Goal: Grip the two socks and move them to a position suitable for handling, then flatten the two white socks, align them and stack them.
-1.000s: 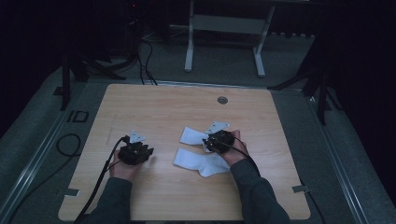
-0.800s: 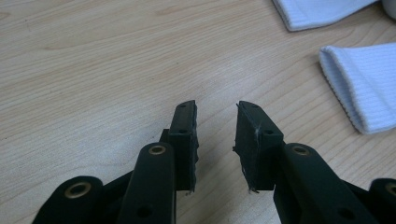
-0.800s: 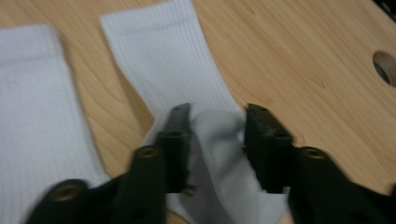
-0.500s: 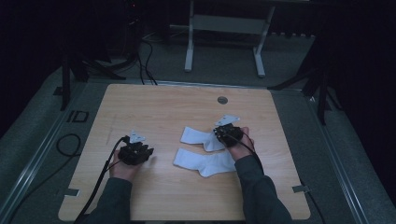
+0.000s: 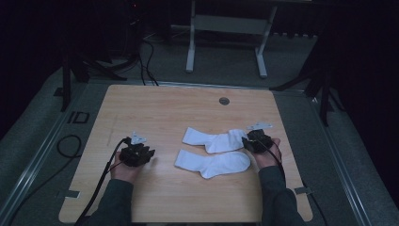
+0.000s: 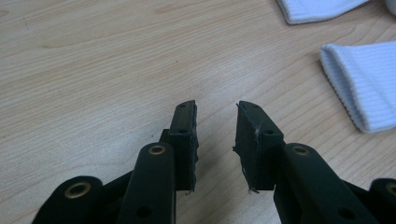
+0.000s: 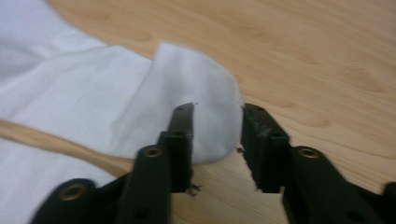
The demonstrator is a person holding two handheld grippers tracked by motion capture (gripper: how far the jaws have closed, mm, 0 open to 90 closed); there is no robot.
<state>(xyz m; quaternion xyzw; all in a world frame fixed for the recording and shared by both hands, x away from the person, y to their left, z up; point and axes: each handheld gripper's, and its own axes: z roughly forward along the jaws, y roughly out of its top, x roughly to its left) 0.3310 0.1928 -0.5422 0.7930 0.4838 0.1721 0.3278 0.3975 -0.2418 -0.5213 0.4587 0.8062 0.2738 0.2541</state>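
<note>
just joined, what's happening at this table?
A person works two white cotton socks on a light wooden table with a hand-held gripper in each hand. The right hand-held gripper has just been opening; its jaws stand apart around the toe of the far sock, not pinching it. The near sock lies flat. The left hand-held gripper is open over bare wood.

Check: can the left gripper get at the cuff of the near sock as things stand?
Probably yes. The left gripper rests open on bare table, and the near sock has its ribbed cuff turned toward it with nothing lying between them. The right gripper sits at the far sock's toe.
</note>
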